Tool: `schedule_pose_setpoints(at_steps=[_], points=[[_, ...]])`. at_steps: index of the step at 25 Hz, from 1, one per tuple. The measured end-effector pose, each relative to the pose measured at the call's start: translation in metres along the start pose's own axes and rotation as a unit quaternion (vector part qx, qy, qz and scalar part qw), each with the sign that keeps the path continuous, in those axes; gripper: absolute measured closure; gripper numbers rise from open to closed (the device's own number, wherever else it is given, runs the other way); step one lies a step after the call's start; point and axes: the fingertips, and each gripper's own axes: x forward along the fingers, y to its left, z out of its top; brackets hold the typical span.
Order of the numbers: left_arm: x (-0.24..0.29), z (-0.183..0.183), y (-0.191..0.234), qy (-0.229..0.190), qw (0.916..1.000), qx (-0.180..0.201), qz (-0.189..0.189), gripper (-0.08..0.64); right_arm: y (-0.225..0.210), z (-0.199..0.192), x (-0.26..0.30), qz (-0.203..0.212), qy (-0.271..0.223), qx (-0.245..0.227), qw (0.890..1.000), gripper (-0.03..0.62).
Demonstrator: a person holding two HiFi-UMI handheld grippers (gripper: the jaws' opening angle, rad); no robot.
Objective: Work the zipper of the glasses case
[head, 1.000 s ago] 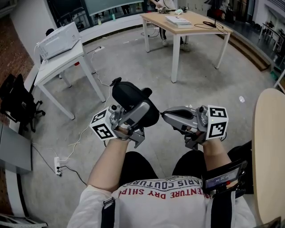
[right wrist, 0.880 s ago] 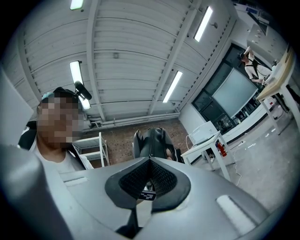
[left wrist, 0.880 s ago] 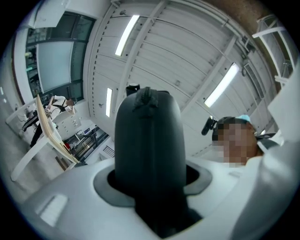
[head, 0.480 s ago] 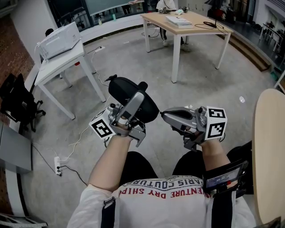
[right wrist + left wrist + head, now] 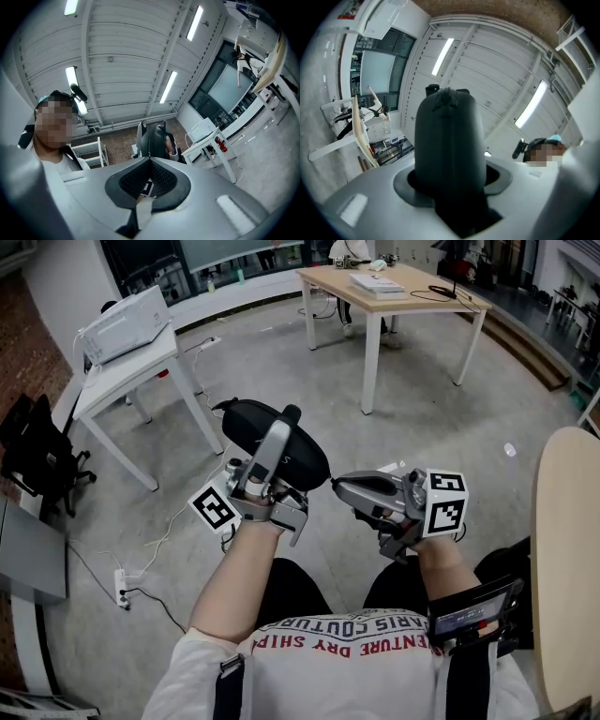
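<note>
Currently the black, oval, fabric-covered glasses case is held in the air in front of the seated person's knees, well above the grey concrete floor and resting on no worktop. The left claw is clamped across the body of the case, which fills the space between its jaws in the left gripper view. The right claw has its jaws fully together, with the tips at the near end of the case. A thin dark line runs up the case directly beyond those tips; this is judged to be the zipper track. Whether the pull tab is pinched between the tips cannot be confirmed, as it is too small to make out. Several faults are possible from this position. If the tab is not truly gripped, the right claw slips off as soon as it draws away and the zipper does not travel. If the pull is directed off the line of the track, the slider is liable to bind. Because a single clamp carries the case, a hard tug may rotate it out of the left claw and drop it to the floor. Excess squeeze on the shell may also pinch the track.
</note>
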Motion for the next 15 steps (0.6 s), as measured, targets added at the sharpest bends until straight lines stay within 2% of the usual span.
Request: schedule_pose_setpoints(at_steps=[8,15], points=[[-0.006,0.005,0.012,-0.044,0.9983,-0.035,0.015,0.316,-0.005,-0.02,0.007,-0.005,0.012,0.014,1.0,0.591],[-0.008,0.004,0.019,-0.052,0.997,-0.053,0.023,0.314,-0.007,-0.027,0.012,-0.012,0.03,0.011,0.999,0.591]])
